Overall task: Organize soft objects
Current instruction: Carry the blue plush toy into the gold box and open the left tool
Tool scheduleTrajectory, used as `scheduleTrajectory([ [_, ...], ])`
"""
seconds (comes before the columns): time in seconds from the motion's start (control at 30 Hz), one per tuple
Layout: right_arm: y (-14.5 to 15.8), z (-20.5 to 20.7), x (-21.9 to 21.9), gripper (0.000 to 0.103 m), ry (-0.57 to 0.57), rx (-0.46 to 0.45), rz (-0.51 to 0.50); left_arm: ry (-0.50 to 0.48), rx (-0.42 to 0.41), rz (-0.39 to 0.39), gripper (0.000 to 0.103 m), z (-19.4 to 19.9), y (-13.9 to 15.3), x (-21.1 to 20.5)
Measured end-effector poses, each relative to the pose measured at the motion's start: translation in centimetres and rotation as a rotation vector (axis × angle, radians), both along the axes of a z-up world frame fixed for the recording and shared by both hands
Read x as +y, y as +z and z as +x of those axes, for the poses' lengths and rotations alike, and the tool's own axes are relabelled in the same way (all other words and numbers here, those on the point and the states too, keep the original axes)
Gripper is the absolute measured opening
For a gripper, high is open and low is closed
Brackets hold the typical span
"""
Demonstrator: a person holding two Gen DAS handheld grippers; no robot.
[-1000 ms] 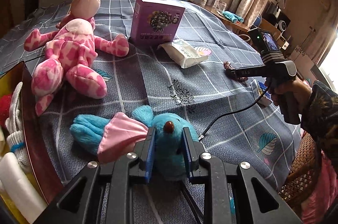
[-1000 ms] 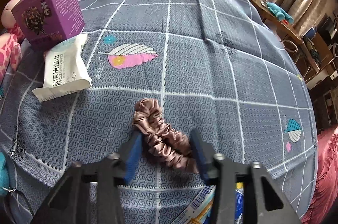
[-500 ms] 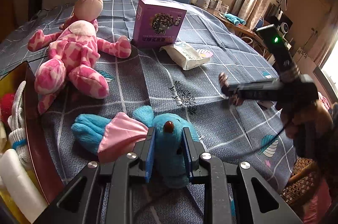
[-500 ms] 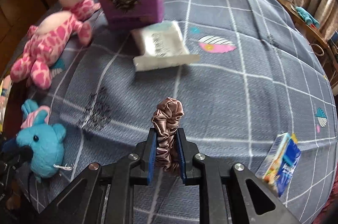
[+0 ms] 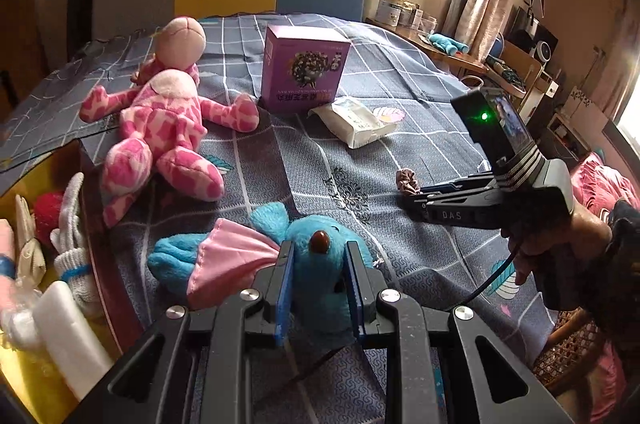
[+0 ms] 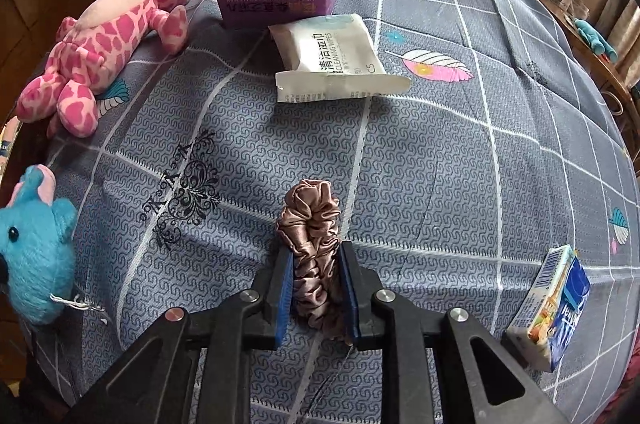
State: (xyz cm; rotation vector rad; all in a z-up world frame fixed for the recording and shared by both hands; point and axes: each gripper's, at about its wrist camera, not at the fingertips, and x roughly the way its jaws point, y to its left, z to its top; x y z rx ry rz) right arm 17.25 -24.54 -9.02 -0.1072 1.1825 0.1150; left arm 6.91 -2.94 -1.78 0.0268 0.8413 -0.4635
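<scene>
With your left tongs (image 5: 318, 288) clamped on the blue plush (image 5: 320, 264) and right tongs (image 6: 316, 288) pinching the satin scrunchie (image 6: 310, 244), its free loop ahead of the pads, the slippery fabric could slide out if you swing fast.

black linkage frames with silver screws and blue pads (image 5: 283, 288) on both grippers. at right of the left view, right gripper (image 5: 412, 193) marked "das", striped collar, green light, small screen, black cable below; dark patterned sleeve (image 5: 626, 236) at the edge.
</scene>
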Motion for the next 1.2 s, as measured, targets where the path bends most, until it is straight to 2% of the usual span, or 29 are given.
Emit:
scheduleTrajectory([
  [0.43, -0.5, -1.7, 1.1, 0.023, 0.051, -0.041, -0.054, 0.047, -0.123, 0.009, 0.024, -2.2, 4.0, 1.5],
  [0.63, -0.4, -2.5, 1.7, 0.023, 0.078, -0.061, -0.088, 0.111, -0.160, 0.009, 0.024, -2.9, 5.4, 3.3],
  [1.2, -0.4, -2.4, 1.7, 0.023, 0.081, -0.071, -0.095, 0.311, -0.173, 0.017, 0.024, -3.5, 6.0, 10.9],
])
